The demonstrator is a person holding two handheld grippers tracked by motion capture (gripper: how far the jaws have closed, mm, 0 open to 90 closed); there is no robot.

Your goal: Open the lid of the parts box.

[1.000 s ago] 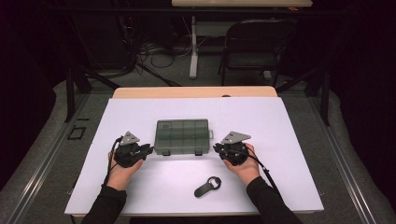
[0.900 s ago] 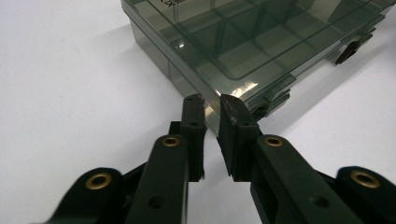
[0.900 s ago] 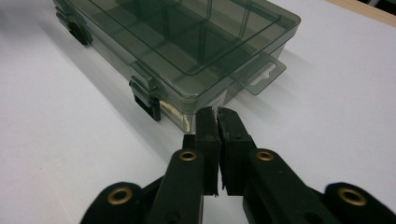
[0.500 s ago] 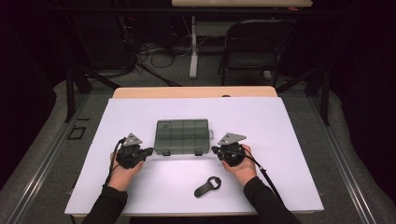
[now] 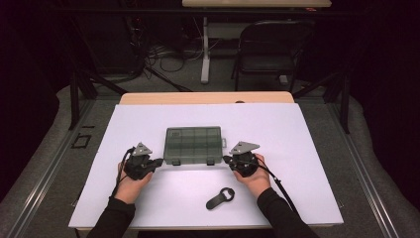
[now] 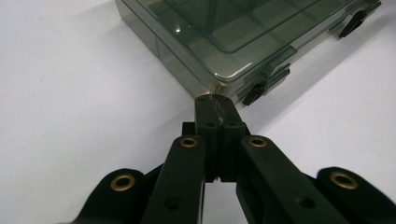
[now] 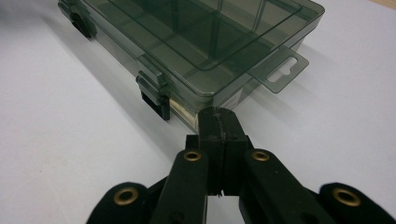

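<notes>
A smoky transparent compartment box (image 5: 193, 145) lies closed in the middle of the white table top. My left gripper (image 5: 157, 161) rests on the table at the box's front left corner. In the left gripper view its jaws (image 6: 215, 100) are shut with nothing between them, tips right at the corner of the box (image 6: 224, 32); I cannot tell if they touch it. My right gripper (image 5: 226, 159) sits at the front right corner. Its jaws (image 7: 217, 114) are shut and empty, just short of the box (image 7: 187, 37), beside a black latch (image 7: 156, 100) and the hang tab (image 7: 280, 70).
A black bottle opener (image 5: 220, 198) lies on the table near the front edge, close to the right forearm. The white table top (image 5: 307, 148) has free room on both sides of the box and behind it. A chair (image 5: 270, 49) stands beyond the table.
The right gripper has edged slightly left toward the box's corner. The left gripper and the box have stayed put.
</notes>
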